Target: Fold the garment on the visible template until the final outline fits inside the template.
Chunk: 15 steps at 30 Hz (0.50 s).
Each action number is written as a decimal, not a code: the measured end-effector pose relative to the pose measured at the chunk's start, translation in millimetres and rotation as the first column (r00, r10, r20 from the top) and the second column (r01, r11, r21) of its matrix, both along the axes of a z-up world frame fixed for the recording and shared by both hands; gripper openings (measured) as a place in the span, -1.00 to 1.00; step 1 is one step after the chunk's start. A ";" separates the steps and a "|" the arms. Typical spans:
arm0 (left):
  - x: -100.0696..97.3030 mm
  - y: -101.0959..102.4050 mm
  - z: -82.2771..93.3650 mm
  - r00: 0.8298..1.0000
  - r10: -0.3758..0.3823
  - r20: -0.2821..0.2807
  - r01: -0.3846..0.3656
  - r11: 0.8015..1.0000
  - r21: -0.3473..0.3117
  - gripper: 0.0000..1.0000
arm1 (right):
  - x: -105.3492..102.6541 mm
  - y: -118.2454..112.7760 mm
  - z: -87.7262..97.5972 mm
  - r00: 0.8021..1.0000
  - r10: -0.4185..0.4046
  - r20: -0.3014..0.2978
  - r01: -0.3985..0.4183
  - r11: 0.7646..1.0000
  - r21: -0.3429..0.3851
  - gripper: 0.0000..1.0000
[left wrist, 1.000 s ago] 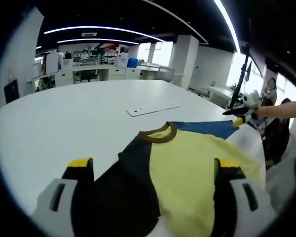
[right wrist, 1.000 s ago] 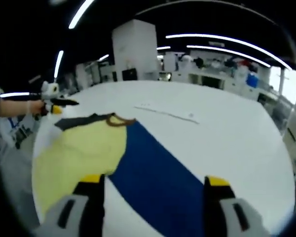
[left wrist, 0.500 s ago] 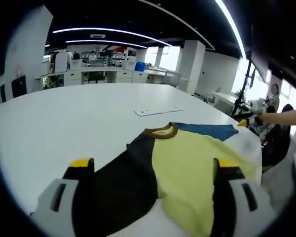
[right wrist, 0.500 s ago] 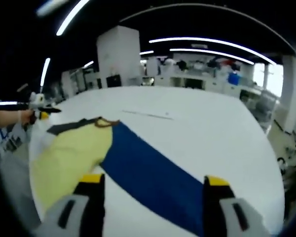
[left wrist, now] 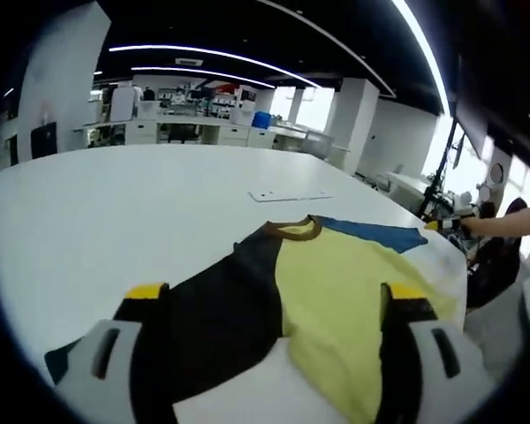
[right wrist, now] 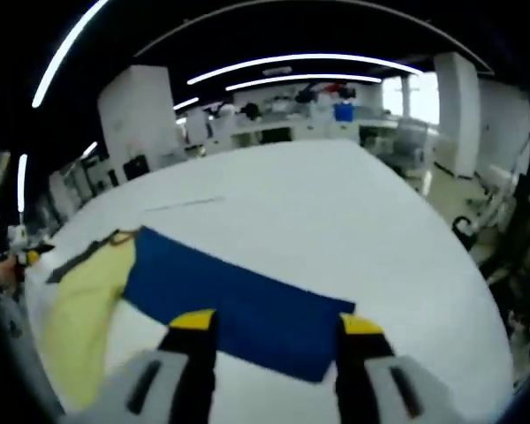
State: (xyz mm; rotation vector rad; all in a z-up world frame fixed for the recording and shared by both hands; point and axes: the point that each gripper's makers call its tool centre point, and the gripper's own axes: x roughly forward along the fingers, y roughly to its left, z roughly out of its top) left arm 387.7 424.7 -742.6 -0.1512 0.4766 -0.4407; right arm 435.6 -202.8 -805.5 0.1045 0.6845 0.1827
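A T-shirt lies flat on the white table (left wrist: 115,203). It has a yellow body (left wrist: 344,283), a black sleeve (left wrist: 212,314), a blue sleeve (left wrist: 371,232) and a brown collar (left wrist: 291,230). My left gripper (left wrist: 276,296) is open low over the black sleeve and the yellow hem. In the right gripper view the blue sleeve (right wrist: 230,296) runs toward me beside the yellow body (right wrist: 84,300). My right gripper (right wrist: 276,325) is open over the sleeve's end, which lies between its jaws. Each gripper appears small in the other's view: the right gripper (left wrist: 450,221) and the left gripper (right wrist: 22,256).
A thin white strip (left wrist: 287,195) lies on the table beyond the collar. A person's hand (left wrist: 503,216) holds the far gripper at the table's right edge. Desks, pillars and shelves stand in the room behind. The table edge (right wrist: 464,265) curves close on the right.
The right gripper's view has swung along the blue sleeve to its end, and its jaws stand closer together. The left view has drawn back, showing more of the black sleeve.
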 end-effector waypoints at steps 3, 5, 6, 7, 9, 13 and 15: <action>-1.9 4.9 -3.4 1.000 0.008 -0.008 -0.008 1.000 -0.006 0.90 | -5.1 -11.2 -9.7 0.999 -0.038 -0.035 0.038 0.999 0.001 -0.15; -3.7 5.8 -2.5 1.000 0.013 -0.011 -0.013 1.000 -0.008 0.90 | -7.0 -14.1 -17.7 0.998 -0.037 -0.057 0.036 0.999 -0.010 -0.24; -3.8 7.1 -3.5 1.000 0.013 -0.013 -0.014 1.000 -0.009 0.89 | -12.9 -19.1 -24.8 0.993 -0.054 -0.102 0.051 0.998 -0.039 -0.31; -4.4 7.2 -4.3 1.000 0.012 -0.014 -0.012 1.000 -0.008 0.89 | -11.5 -15.7 -23.9 0.996 -0.043 -0.083 0.041 0.999 -0.032 -0.35; -6.0 6.8 -5.6 1.000 0.009 -0.018 -0.009 1.000 -0.008 0.89 | -8.5 -16.8 -30.7 0.994 -0.054 -0.092 0.052 0.998 -0.024 -0.39; -9.1 5.4 -7.1 1.000 0.008 -0.024 -0.008 1.000 -0.009 0.87 | -12.6 -15.9 -34.6 0.992 -0.043 -0.120 0.037 0.998 -0.053 -0.55; -12.8 0.6 -6.8 1.000 0.008 -0.025 -0.008 1.000 -0.012 0.86 | -12.0 -16.1 -39.7 0.991 -0.031 -0.130 0.024 0.998 -0.054 -0.61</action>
